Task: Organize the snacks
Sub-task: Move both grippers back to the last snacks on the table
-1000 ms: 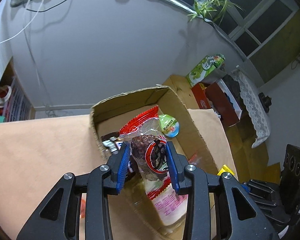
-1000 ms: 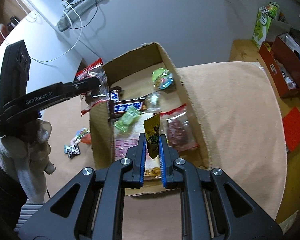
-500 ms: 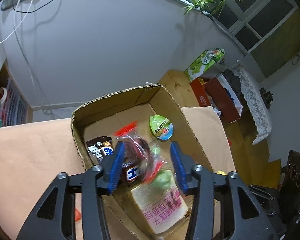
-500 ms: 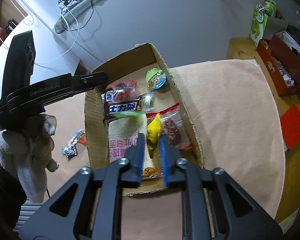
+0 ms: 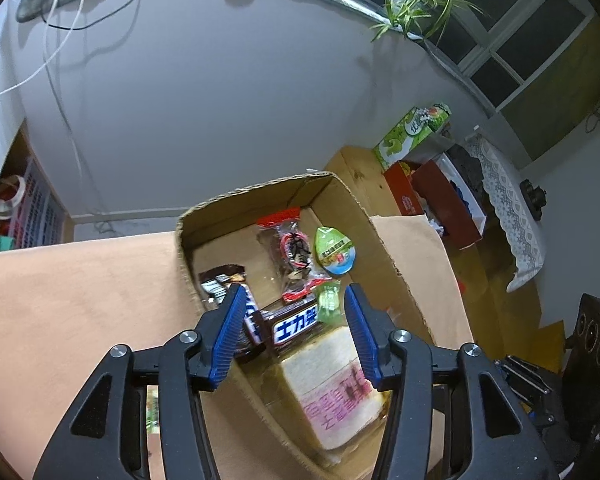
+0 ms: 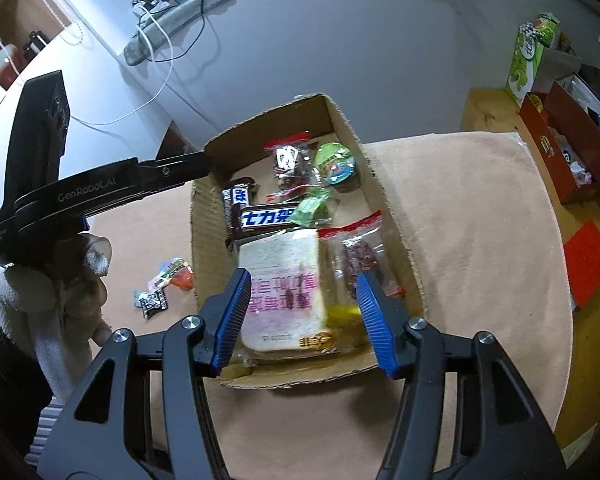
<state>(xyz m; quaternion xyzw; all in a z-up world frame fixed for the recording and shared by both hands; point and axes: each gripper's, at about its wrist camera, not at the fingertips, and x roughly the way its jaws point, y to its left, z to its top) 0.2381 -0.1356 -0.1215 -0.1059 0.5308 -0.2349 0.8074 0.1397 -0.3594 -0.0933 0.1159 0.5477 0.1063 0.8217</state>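
Peach cloth is covering the desk [image 6: 468,216], and the cardboard box [image 6: 384,204] is standing on it with the snacks inside: a bread pack [image 6: 284,292], a chocolate bar [image 6: 260,216], a jelly cup [image 6: 336,164]. Over the box, the left gripper [image 5: 296,328] is hanging apart and empty, and the right gripper [image 6: 300,316] is opening, with nothing between its jaws. Two small snack packets [image 6: 164,288] are lying near the box's left wall.

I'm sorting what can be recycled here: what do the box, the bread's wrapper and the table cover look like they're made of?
The box looks like plain brown corrugated cardboard, matte: its torn top edge shows fluting. The bread's wrapper seems to be thin clear plastic film, glossy, with pink print and the slice visible through it. The table cover is probably soft peach fabric, matte and slightly napped; which fibre can't be told.
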